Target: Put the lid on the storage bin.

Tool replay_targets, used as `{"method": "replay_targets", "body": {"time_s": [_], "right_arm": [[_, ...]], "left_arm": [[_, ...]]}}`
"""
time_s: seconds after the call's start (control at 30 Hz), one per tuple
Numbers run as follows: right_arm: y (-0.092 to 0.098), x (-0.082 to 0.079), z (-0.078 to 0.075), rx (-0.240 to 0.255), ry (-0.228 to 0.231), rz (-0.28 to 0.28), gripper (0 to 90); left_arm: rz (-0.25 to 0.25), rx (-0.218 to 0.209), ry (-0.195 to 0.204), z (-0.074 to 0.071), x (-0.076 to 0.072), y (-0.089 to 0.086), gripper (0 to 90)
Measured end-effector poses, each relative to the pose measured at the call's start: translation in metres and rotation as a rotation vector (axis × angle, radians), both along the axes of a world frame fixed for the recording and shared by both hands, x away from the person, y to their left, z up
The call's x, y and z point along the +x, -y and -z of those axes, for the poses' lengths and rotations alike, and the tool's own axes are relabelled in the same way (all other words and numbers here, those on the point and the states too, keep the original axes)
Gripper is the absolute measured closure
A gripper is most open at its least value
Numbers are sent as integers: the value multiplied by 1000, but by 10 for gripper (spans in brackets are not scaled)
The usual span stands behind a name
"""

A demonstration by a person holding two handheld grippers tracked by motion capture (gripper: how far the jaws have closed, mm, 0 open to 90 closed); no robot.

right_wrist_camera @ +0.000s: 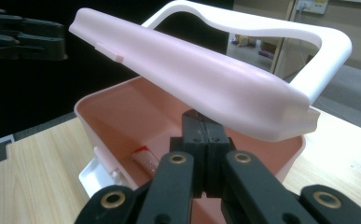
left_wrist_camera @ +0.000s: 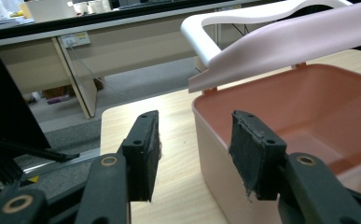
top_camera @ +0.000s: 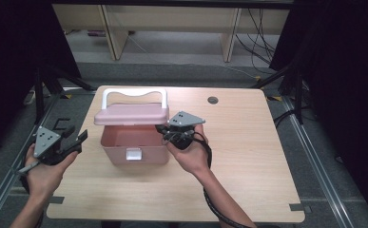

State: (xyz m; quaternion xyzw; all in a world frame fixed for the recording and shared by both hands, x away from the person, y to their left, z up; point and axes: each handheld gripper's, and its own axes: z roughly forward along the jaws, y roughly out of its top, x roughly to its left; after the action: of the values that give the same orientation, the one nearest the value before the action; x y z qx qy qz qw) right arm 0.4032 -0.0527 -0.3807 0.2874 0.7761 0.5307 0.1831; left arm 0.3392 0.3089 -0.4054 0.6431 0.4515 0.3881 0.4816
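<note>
Pink moulded plastic, thin-walled and glossy: the lidded storage box (top_camera: pixel 133 142) with its white loop handle (top_camera: pixel 134 93) sits left of middle on the pale wooden table (top_camera: pixel 248 156). Its lid (top_camera: pixel 131 114) is propped half open on the right tongs (top_camera: pixel 165 130), whose jaws are pressed together under the lid's edge, gripping nothing visible. The left tongs (top_camera: pixel 74 140) gape wide, just beside the box's left wall. It looks light, stiff and slippery; the handle or the lid's rim should offer the surest hold.

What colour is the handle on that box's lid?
The handle is white, on a pink lid; clearest in the high view.
</note>
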Motion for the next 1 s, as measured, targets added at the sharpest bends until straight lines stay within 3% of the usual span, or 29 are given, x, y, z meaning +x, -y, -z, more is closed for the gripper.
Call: {"method": "replay_targets", "body": {"time_s": [0.03,0.07,0.23,0.27,0.37,0.43,0.5,0.63,0.83,0.87,1.0], "right_arm": [[1,1,1,-11,21,-6,900],[0,-1,2,7,-6,-1,900],[4,-3,5,1,-27,-13,900],[5,-3,6,-9,-14,-17,900],[7,-5,9,-15,-48,-17,900],[9,-4,12,-20,-35,-34,900],[11,-7,14,-29,-63,-20,900],[15,-7,20,-47,-57,-31,900],[23,-10,28,-46,-116,-2,900],[25,-9,29,-63,-96,-15,900],[31,-9,32,-70,-105,-1,900]], "left_arm": [[-2,-10,4,1,-3,-1,506],[-6,-18,6,1,-5,-3,503],[-12,-53,8,5,-11,-5,489],[-4,-46,10,5,-11,-6,489],[-10,-44,7,6,-10,-7,490],[-24,-59,1,8,-10,-6,489],[-19,-54,0,9,-9,-6,490],[-27,-58,-10,12,-8,-5,490],[-28,-54,-19,15,-6,-5,490],[-29,-57,-17,16,-5,-5,490],[-38,-66,-21,18,-4,-6,489]]}}
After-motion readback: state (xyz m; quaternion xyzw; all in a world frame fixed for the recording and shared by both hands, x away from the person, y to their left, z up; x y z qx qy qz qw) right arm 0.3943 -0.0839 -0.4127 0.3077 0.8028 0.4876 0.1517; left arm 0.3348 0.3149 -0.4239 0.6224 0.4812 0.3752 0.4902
